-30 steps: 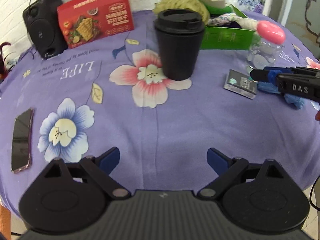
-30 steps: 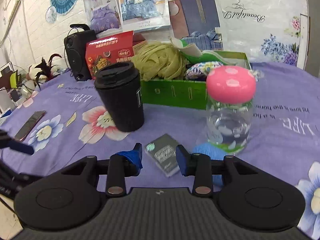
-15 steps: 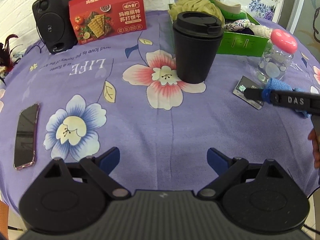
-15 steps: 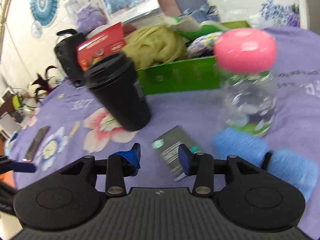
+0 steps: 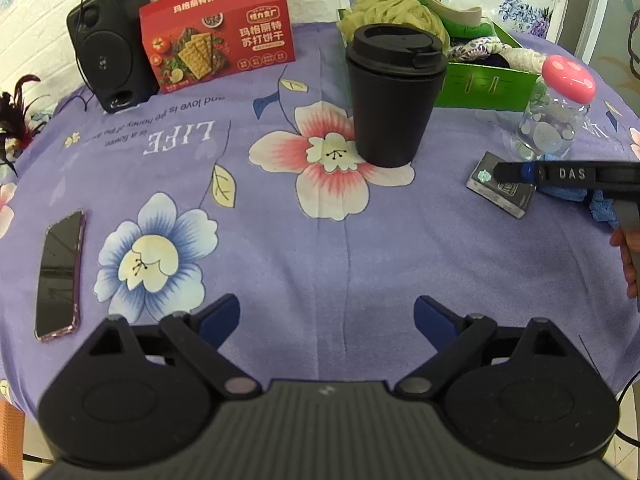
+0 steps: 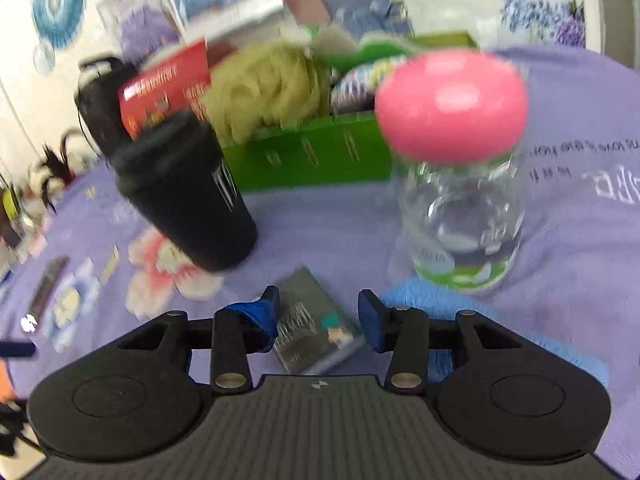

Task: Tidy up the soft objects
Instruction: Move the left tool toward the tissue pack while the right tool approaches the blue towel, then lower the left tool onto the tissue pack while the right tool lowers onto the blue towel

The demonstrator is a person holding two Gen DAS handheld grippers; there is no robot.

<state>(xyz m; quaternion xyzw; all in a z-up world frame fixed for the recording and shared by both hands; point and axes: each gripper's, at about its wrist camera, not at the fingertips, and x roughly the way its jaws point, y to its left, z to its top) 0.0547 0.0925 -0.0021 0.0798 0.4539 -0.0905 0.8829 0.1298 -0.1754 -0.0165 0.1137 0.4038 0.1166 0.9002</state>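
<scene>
A blue fluffy soft thing (image 6: 420,300) lies on the purple cloth in front of the glass jar, partly under my right gripper's right finger; in the left wrist view the blue thing (image 5: 600,206) shows behind that gripper's arm. My right gripper (image 6: 319,300) hovers low over it and a small grey box (image 6: 308,320). Its jaws are opening and the pads press on nothing. Seen from the left, the right gripper (image 5: 516,171) reaches in from the right edge. My left gripper (image 5: 327,312) stands wide open over bare cloth. A green box (image 5: 484,84) at the back holds soft items, among them a yellow-green mesh puff (image 5: 392,12).
A black lidded cup (image 5: 392,100) stands mid-table, and a glass jar with a pink lid (image 5: 554,120) stands just behind the blue thing. A red cracker box (image 5: 216,52) and a black speaker (image 5: 108,64) are at the back left. A phone (image 5: 60,276) lies near left.
My right gripper has dropped and rolled, coming closer to the jar and the blue thing, and its jaws stand a little wider. The left gripper has stayed put and open.
</scene>
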